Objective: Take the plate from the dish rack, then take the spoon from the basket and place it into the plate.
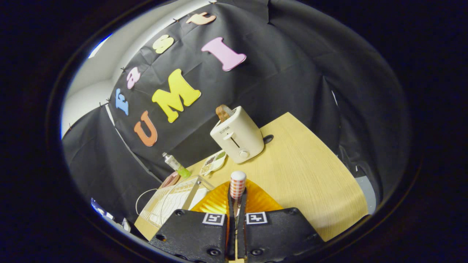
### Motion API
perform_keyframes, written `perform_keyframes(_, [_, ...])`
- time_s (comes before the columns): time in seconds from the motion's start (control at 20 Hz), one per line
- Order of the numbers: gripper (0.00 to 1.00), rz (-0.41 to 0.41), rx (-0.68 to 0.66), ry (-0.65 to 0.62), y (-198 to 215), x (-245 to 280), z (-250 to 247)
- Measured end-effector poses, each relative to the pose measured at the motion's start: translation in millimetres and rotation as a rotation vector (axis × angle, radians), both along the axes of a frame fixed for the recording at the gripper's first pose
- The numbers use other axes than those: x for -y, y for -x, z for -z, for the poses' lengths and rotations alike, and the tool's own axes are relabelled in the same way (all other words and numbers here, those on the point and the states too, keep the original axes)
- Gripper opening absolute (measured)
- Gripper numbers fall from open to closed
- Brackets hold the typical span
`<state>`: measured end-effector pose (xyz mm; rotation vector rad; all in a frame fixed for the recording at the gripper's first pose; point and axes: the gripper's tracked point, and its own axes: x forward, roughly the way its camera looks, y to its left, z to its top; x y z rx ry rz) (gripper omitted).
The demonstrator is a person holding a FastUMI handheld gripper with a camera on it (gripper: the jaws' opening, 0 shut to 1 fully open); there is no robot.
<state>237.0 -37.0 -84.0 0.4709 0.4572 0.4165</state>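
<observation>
My gripper (237,204) is shut on the spoon (237,184), whose red-and-white checked handle with a white rounded end sticks up from between the fingers. Right under and behind the fingers lies the orange ribbed plate (259,201) on the wooden table (310,175). The spoon's bowl is hidden between the fingers. To the left of the plate stands the pale dish rack (172,202) with thin wire slots.
A cream toaster (238,138) with a slice of bread in it stands beyond the plate. A small tube with a green base (176,165), a pinkish dish (170,179) and a patterned card (213,163) lie past the rack near the black cloth wall.
</observation>
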Motion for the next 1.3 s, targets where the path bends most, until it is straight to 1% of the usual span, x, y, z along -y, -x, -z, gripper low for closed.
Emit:
perform_keyframes(0.25, [0.07,-0.017,0.005,0.047,7,-5,-6])
perform_keyframes(0.35, [0.07,-0.008,0.026,0.104,5,-6,-9])
perform_keyframes(0.55, [0.07,0.014,0.013,0.165,4,-4,-9])
perform_keyframes(0.65, [0.08,0.015,0.004,0.143,5,-5,-9])
perform_keyframes(0.7, [0.09,0.014,0.000,0.123,5,-3,-7])
perform_keyframes(0.85, [0.12,-0.013,0.020,0.054,4,5,-6])
perform_keyframes(0.9, [0.11,-0.031,0.056,0.027,3,8,-8])
perform_keyframes(0.95, [0.07,-0.029,0.052,-0.002,-2,15,-2])
perform_keyframes(1.0, [0.07,-0.027,0.042,-0.080,-6,20,0])
perform_keyframes(1.1, [0.06,-0.002,0.016,-0.144,-7,32,1])
perform_keyframes(1.2, [0.06,-0.001,0.048,-0.137,-3,35,-1])
perform_keyframes(1.25, [0.06,-0.020,0.029,-0.134,-5,35,1])
perform_keyframes(1.3, [0.06,-0.013,0.021,-0.144,2,32,-2])
